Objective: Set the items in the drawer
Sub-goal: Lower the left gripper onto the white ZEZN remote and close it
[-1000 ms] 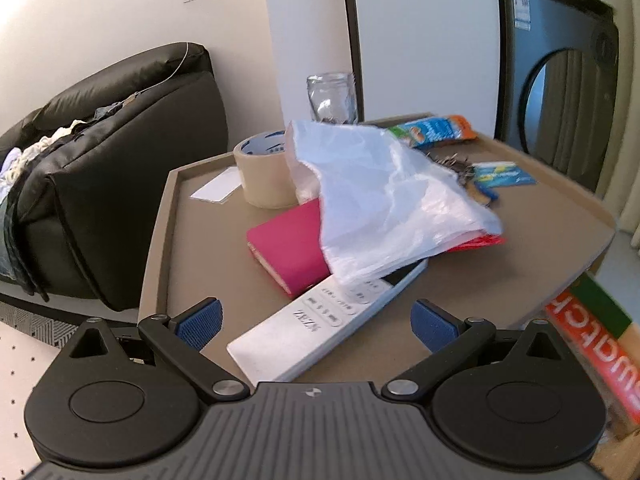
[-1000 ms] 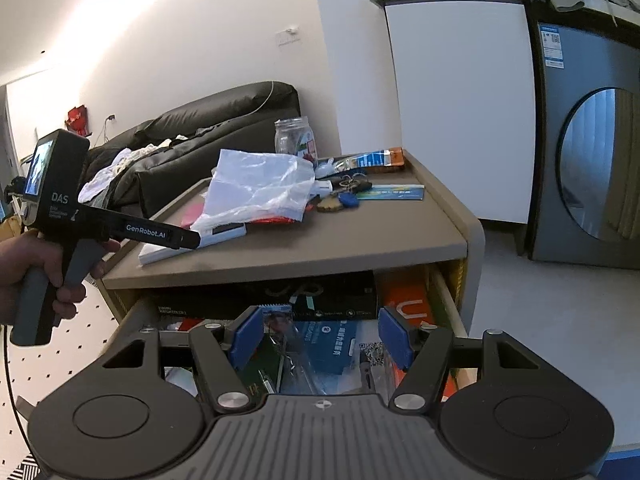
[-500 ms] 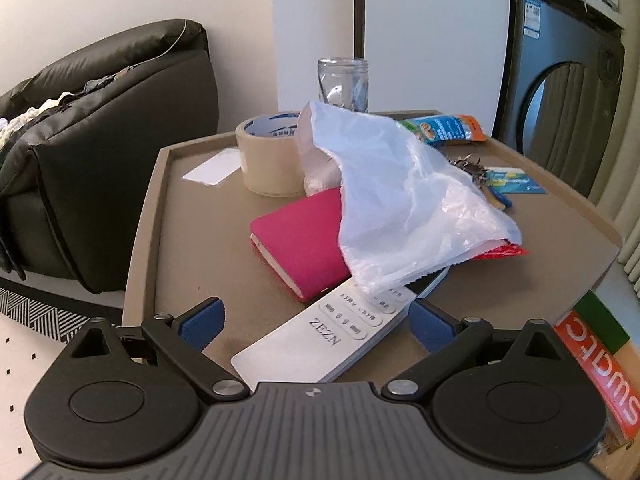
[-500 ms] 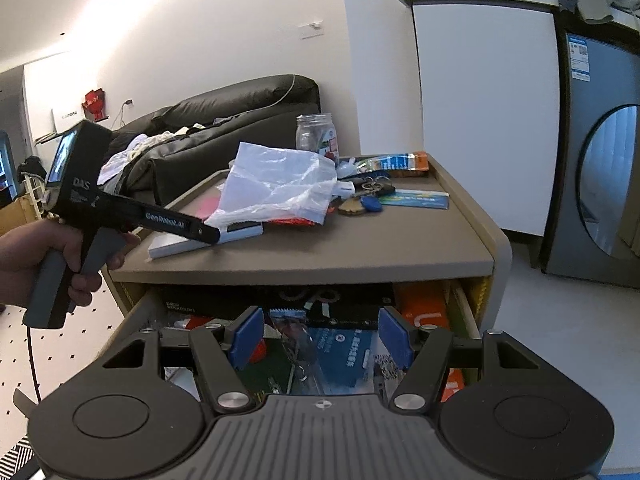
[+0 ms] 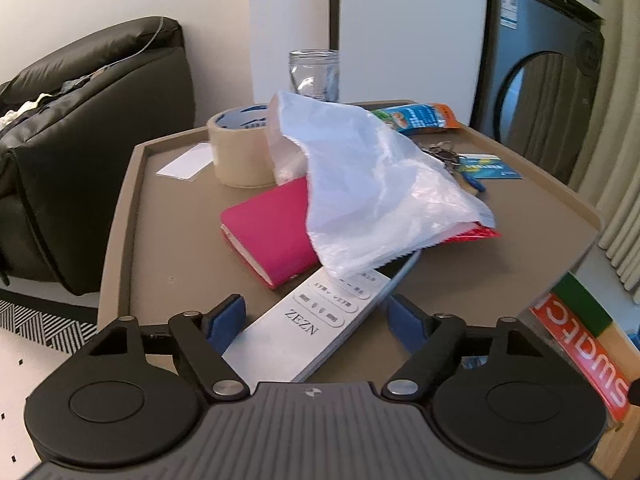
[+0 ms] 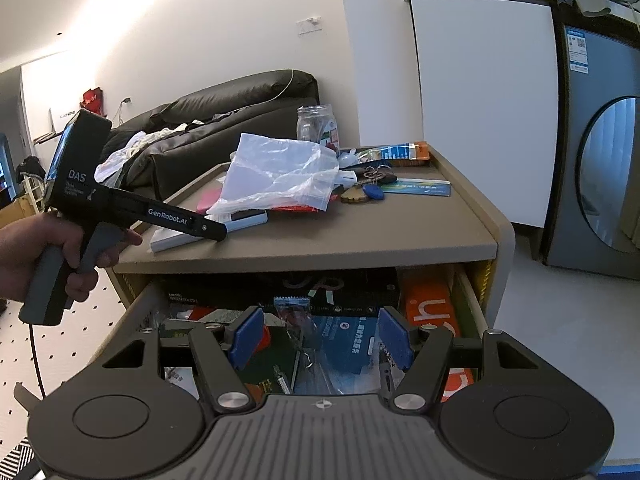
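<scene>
My left jaws [image 5: 314,322] straddle the white remote [image 5: 316,320], unclosed; right jaws [image 6: 322,336] gape over the drawer [image 6: 466,288] crammed with boxes and packets.

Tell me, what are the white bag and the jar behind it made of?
The white bag looks like thin plastic film: it is see-through, shiny and crinkled. The jar is probably clear glass, since the wall shows through it and its rim glints; hard clear plastic is possible too.

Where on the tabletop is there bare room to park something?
Bare room lies along the tabletop's left side, before the tape roll and white card, left of the pink notebook; also the front right corner past the plastic bag. The middle and back are crowded.
</scene>
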The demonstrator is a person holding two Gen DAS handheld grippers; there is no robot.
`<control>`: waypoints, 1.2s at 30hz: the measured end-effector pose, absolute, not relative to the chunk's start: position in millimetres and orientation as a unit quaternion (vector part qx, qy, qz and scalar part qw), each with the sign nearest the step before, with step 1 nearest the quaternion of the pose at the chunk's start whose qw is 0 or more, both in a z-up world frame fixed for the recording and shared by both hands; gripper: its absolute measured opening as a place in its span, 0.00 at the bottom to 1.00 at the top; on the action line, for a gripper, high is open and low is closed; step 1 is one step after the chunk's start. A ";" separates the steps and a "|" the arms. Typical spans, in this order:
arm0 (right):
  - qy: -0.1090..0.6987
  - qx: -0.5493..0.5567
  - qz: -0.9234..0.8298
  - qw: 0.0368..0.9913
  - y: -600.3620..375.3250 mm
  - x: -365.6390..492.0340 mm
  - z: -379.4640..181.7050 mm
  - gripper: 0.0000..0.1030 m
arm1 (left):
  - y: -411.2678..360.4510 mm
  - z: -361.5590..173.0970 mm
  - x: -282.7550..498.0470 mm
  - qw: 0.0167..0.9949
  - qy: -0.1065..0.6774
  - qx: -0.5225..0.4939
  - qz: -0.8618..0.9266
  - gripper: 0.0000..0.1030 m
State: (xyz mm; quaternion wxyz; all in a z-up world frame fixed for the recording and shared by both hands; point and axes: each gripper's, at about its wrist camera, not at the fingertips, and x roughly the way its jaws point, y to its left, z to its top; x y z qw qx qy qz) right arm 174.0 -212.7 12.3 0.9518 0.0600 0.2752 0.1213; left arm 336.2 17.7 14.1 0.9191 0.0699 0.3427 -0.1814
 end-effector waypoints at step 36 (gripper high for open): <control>0.263 0.071 0.105 0.956 -218.7 148.2 22.7 0.65 | -7.3 21.6 326.8 0.908 0.354 0.079 -0.212 0.46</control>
